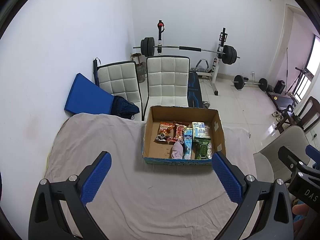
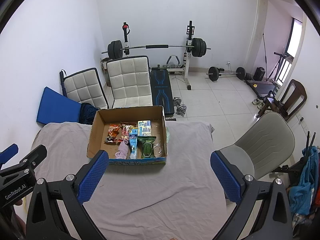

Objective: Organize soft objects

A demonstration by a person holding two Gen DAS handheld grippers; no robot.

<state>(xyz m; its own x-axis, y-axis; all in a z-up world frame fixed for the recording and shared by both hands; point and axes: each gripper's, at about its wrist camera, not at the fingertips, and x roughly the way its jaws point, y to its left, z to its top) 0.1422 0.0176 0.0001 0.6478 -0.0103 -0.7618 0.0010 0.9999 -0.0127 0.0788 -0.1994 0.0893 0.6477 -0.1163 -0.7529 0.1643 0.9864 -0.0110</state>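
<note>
An open cardboard box (image 1: 149, 138) (image 2: 94, 136) stands at the far side of a table under a grey cloth (image 1: 112, 160) (image 2: 152, 184). Inside lie snack packets (image 1: 165, 132) (image 2: 112, 133), a pink cloth (image 1: 177, 150) (image 2: 122, 151), a light blue pack (image 1: 188, 143) (image 2: 133, 144), a green wipes pack (image 1: 203, 148) (image 2: 147, 147) and a printed pack (image 1: 198, 129) (image 2: 144, 128). My left gripper (image 1: 161, 177) is open and empty above the cloth, short of the box. My right gripper (image 2: 159, 177) is open and empty, also short of the box.
Two white padded chairs (image 1: 168, 80) (image 2: 130, 82) stand behind the table, with a blue mat (image 1: 86, 96) against the wall. A barbell rack (image 1: 188, 49) and weights are farther back. A grey chair (image 2: 264, 144) stands to the table's right.
</note>
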